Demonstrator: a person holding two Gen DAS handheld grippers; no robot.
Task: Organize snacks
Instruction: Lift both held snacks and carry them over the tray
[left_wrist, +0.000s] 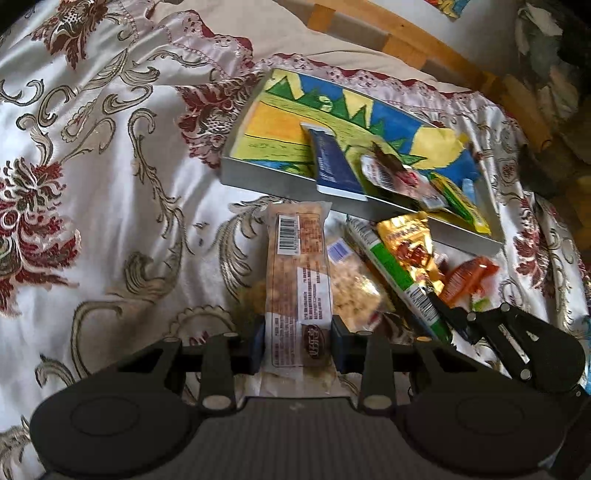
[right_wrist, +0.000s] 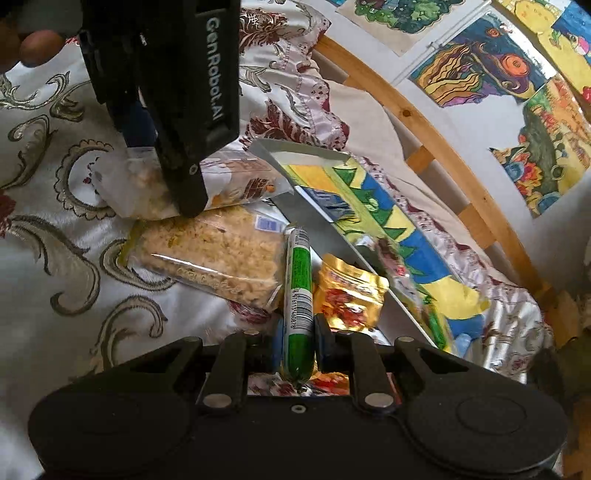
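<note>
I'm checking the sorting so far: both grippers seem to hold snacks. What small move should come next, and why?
Probably carry the long clear snack bar, clamped in the left gripper, forward to the tray: several snacks already lie there. The right gripper grips the green sausage stick.

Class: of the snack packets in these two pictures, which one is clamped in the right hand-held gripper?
The green sausage stick, clamped between the right hand-held gripper pads. It alone is a slim green tube; the others are flat packets.

Satin bedspread (left_wrist: 110, 166) with maroon and gold floral scrolls filling the left, wooden bed rail (right_wrist: 443, 147) curving across the upper right, colourful crayon drawings (right_wrist: 480, 70) on the wall at top right
</note>
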